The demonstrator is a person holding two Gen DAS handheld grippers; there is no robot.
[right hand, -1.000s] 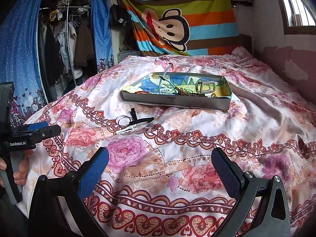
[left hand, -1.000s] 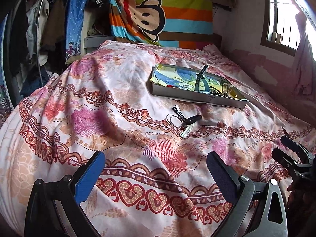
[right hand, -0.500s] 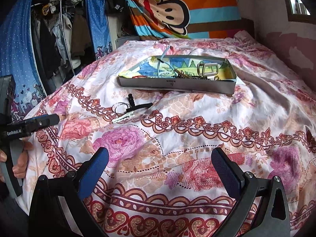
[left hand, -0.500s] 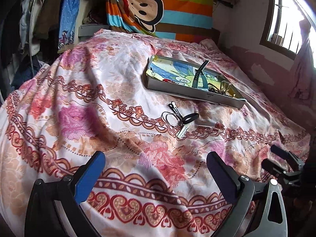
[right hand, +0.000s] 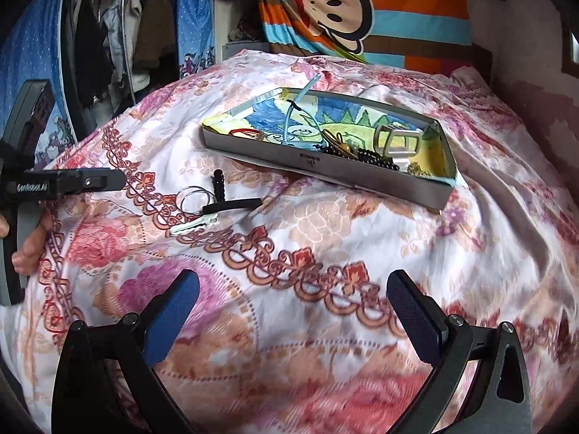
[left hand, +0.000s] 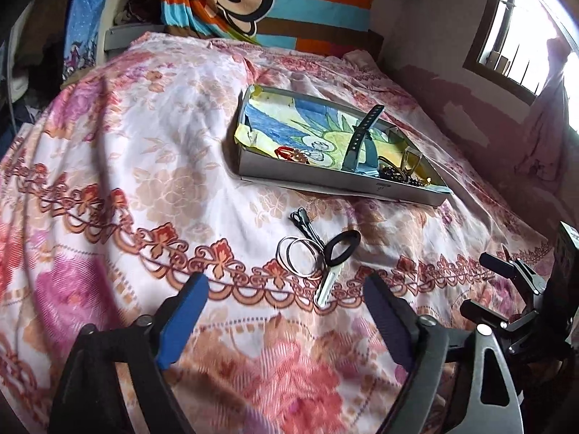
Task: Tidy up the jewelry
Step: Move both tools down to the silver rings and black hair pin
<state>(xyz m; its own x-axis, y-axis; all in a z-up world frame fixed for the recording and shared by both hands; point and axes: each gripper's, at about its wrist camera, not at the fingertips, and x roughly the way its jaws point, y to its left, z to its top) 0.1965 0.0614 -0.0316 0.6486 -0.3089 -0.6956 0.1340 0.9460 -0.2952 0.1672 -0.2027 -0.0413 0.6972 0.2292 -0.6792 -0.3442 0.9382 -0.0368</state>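
Observation:
A shallow grey tray (left hand: 325,181) (right hand: 325,166) lined with a cartoon drawing lies on the floral bedspread and holds a teal watch strap (left hand: 358,137), dark beads (right hand: 365,153) and a metal buckle (right hand: 398,143). In front of it lies a loose cluster: silver bangles (left hand: 300,255) (right hand: 191,195), a black hair tie (left hand: 340,246), black hairpins (left hand: 305,222) and a pale clip (left hand: 327,284). My left gripper (left hand: 286,307) hovers just short of the cluster, its jaws closing with nothing between them. Farther right, over the spread, my right gripper (right hand: 293,300) stands open with nothing in it.
The bed fills both views. A striped monkey cloth (right hand: 362,11) hangs at its head, a window (left hand: 524,36) is on the right wall, and hanging clothes (right hand: 108,43) with a blue curtain stand to the left. A hand (right hand: 25,242) holds the left gripper's body.
Both grippers have moved forward over the bed toward the cluster and the tray, which look larger now. The left gripper's fingers stand closer together than before.

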